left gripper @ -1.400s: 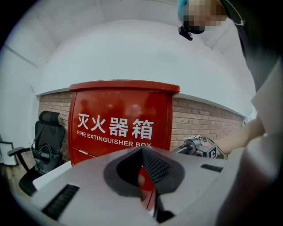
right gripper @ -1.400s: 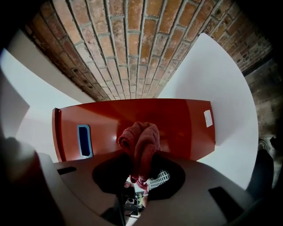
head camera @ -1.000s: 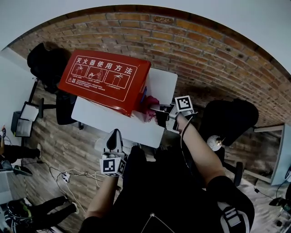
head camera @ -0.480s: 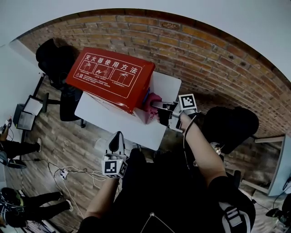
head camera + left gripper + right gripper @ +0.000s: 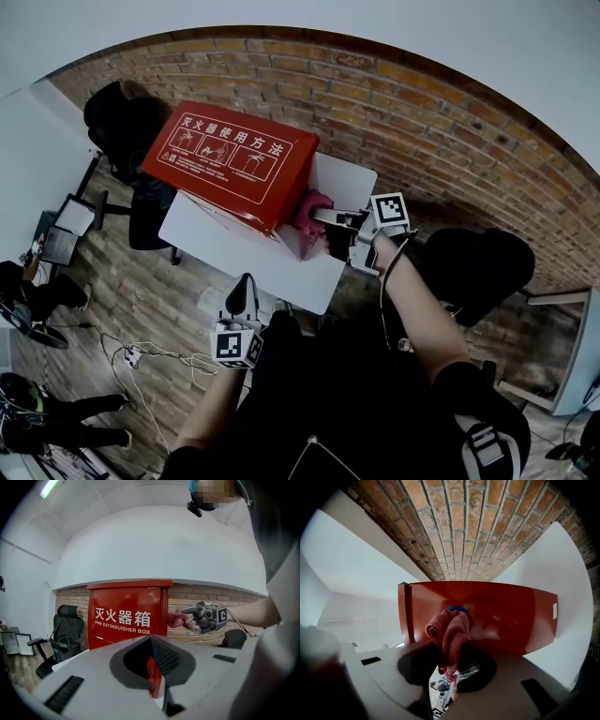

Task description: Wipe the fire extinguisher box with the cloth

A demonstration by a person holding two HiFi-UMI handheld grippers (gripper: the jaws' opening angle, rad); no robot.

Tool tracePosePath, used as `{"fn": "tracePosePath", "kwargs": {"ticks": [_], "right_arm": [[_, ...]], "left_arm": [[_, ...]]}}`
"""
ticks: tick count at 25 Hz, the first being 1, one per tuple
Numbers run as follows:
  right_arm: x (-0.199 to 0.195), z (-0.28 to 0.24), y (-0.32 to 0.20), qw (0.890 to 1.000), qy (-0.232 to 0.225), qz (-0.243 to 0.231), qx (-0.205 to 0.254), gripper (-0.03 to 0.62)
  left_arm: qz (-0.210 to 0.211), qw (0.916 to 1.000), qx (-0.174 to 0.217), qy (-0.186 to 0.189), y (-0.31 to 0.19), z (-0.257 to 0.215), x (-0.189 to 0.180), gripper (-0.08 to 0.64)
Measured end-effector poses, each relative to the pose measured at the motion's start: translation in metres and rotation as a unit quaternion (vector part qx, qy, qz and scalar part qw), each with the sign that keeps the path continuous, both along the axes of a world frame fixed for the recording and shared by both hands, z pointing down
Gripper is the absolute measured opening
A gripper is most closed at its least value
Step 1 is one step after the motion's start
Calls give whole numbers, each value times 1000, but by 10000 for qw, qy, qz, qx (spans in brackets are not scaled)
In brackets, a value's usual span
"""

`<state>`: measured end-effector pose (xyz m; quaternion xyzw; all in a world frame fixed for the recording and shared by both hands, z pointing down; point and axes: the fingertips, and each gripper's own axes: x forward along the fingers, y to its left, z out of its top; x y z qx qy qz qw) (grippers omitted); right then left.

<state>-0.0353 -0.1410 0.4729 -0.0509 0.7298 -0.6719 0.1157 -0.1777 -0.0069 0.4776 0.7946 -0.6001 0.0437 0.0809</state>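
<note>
The red fire extinguisher box point(image 5: 230, 159) stands on a small white table point(image 5: 244, 253), its printed face point(image 5: 126, 616) turned toward my left gripper. My right gripper point(image 5: 321, 217) is shut on a pink cloth point(image 5: 309, 206) and presses it against the box's right side. In the right gripper view the bunched cloth point(image 5: 449, 632) hangs from the jaws against the red panel point(image 5: 497, 616), with a blue spot point(image 5: 457, 608) just above it. My left gripper point(image 5: 244, 281) hovers by the table's near edge, shut and holding nothing. The left gripper view shows the right gripper point(image 5: 204, 617) and cloth point(image 5: 178, 619).
A brick wall point(image 5: 450, 122) runs behind the table. Black office chairs stand at the left point(image 5: 122, 127) and right point(image 5: 478, 258). Cables and a power strip point(image 5: 131, 354) lie on the wood floor. People sit at the far left point(image 5: 23, 300).
My right gripper has slid the cloth slightly upward along the box's right side. The left gripper has stayed by the table's near edge.
</note>
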Motion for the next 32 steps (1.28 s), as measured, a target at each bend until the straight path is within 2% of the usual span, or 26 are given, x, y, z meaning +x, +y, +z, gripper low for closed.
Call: {"fn": "tracePosePath", "kwargs": {"ticks": [5,11,32], "right_arm": [[0,-11,0,9999,81,-46,107,97],[0,-39,1,9993,-234,-111,259,97],[1,-93,-5,9939,-767,-369,696,98]], "left_arm": [[-59,10000,19,-6,1,-3,2,18],[-147,9999,-3,-12,2,-1,3,18],[-284,9995,-129,-22,-8,8,-2,18]]}}
